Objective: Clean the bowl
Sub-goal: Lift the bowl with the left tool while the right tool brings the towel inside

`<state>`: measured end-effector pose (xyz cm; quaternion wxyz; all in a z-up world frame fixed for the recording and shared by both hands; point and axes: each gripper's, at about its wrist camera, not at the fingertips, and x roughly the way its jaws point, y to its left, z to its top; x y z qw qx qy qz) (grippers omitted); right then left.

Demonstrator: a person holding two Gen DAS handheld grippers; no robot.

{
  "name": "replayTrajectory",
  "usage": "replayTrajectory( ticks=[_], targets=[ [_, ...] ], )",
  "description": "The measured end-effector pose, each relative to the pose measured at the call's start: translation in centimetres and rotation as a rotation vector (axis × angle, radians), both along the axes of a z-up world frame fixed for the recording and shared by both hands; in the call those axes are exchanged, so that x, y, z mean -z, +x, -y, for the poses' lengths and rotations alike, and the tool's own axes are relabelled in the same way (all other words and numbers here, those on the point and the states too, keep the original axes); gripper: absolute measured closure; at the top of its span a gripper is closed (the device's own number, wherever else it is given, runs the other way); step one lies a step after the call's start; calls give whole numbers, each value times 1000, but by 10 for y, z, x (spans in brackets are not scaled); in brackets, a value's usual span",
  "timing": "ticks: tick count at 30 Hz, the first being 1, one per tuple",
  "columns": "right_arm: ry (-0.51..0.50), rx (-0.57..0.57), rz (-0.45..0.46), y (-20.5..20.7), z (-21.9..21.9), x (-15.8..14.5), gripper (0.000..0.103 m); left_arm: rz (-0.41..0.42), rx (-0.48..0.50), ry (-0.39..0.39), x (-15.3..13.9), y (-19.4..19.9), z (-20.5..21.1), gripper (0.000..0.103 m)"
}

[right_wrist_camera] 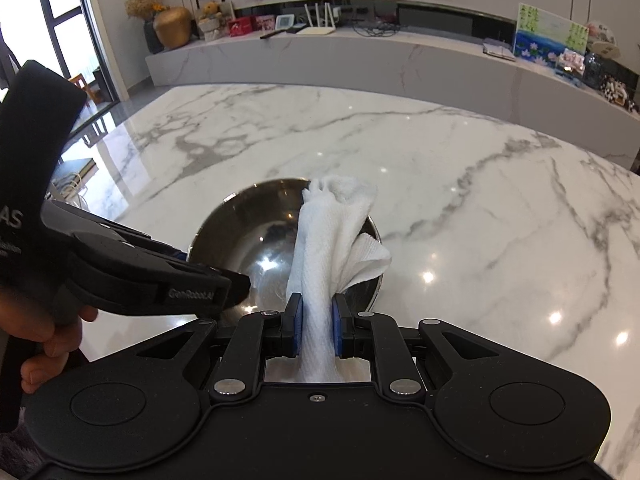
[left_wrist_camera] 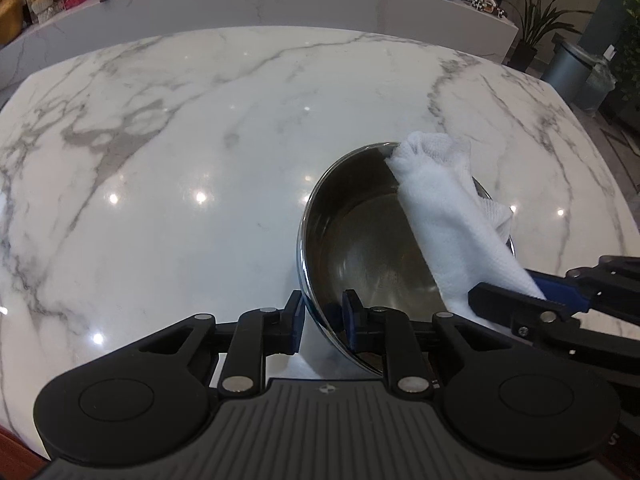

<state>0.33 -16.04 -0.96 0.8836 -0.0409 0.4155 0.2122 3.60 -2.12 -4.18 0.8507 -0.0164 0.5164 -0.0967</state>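
A shiny steel bowl (left_wrist_camera: 360,248) stands tilted on the white marble table (left_wrist_camera: 200,140). My left gripper (left_wrist_camera: 323,316) is shut on its near rim, one finger outside the wall and one inside. A white cloth (left_wrist_camera: 440,208) drapes across the right side of the bowl and over its far rim. My right gripper (left_wrist_camera: 532,300) comes in from the right, shut on the cloth's near end. In the right wrist view the cloth (right_wrist_camera: 332,232) runs from between the right gripper's (right_wrist_camera: 316,320) blue pads up into the bowl (right_wrist_camera: 248,224). The left gripper (right_wrist_camera: 236,284) reaches the bowl from the left.
A person's hand (right_wrist_camera: 40,340) holds the left gripper's handle at the left edge. A long marble ledge (right_wrist_camera: 360,56) with boxes, a router and pictures runs behind the table (right_wrist_camera: 440,180). A grey bin (left_wrist_camera: 568,68) and a potted plant (left_wrist_camera: 532,20) stand beyond the table's far right corner.
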Motion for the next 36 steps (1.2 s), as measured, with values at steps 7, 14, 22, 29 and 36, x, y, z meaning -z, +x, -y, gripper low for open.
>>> replayTrajectory(
  ticks=[7, 14, 22, 29, 36],
  targets=[
    [-6, -1, -22, 2, -3, 12, 90, 5, 30, 0, -2, -4, 2, 84],
    [-28, -2, -32, 5, -7, 16, 90, 16, 42, 27, -3, -6, 8, 85],
    [-51, 2, -15, 3, -12, 13, 83, 25, 69, 36, -3, -9, 7, 84],
    [-22, -2, -13, 8, -13, 18, 86, 21, 86, 56, -5, -7, 10, 84],
    [-24, -20, -45, 10, -16, 26, 89, 25, 91, 67, -4, -7, 12, 85]
  ],
)
